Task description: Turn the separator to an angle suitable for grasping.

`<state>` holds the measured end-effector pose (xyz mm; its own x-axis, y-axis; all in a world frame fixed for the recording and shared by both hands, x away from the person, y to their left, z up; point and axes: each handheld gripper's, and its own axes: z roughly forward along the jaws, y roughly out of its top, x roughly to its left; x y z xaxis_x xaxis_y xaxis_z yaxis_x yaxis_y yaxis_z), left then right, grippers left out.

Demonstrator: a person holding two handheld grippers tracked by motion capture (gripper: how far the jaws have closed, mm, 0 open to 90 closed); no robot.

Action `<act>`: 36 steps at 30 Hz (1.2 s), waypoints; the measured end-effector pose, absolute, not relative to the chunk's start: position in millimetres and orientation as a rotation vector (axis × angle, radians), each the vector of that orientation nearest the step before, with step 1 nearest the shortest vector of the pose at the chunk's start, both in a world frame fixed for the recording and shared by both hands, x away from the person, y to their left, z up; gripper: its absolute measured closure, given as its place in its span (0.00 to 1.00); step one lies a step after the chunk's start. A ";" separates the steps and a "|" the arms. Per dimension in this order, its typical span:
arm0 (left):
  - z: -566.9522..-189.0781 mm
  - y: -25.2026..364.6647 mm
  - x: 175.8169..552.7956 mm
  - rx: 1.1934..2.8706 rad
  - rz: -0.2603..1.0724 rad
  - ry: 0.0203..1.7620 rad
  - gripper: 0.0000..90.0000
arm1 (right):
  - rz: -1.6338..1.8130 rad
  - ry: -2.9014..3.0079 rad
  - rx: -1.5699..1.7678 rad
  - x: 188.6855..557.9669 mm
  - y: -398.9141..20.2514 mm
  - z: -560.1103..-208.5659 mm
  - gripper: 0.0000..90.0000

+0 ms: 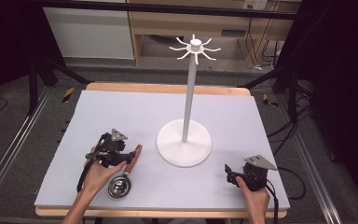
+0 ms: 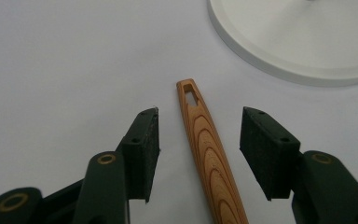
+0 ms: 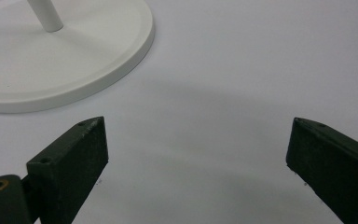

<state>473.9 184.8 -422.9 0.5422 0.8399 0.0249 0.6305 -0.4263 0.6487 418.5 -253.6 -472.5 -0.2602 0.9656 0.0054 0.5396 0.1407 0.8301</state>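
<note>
Pale lavender table [image 1: 121,112], and the left gripper [image 2: 199,140] sits unclenched astride the flat-lying wooden-handled steel ladle [image 2: 209,158], looks lined up to grab, while the right gripper [image 3: 196,158] idles wide open.

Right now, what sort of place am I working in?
Probably a lab or data-recording workstation, not a kitchen: a table with a pale mat sits inside a dark metal frame, cables trail over the floor, and a wooden cabinet stands behind.

The ladle [image 1: 123,173] lies on the mat [image 1: 121,112], left of the stand's base [image 1: 184,143]
</note>
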 end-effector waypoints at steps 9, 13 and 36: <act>-437.9 178.6 475.4 2.246 0.423 1.193 0.57 | 1.004 1.878 1.441 418.8 -253.8 -472.9 0.07; -444.3 176.3 476.6 2.269 0.404 1.205 0.58 | 1.007 1.883 1.448 418.9 -254.0 -473.0 0.07; -457.6 176.3 473.5 2.329 0.350 1.215 0.69 | 1.007 1.893 1.458 419.2 -254.2 -473.7 0.07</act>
<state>473.5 176.3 -457.6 0.5719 0.8203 0.0021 0.6956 -0.4864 0.5287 419.2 -254.2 -473.7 -0.2670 0.9634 0.0240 0.5583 0.1343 0.8187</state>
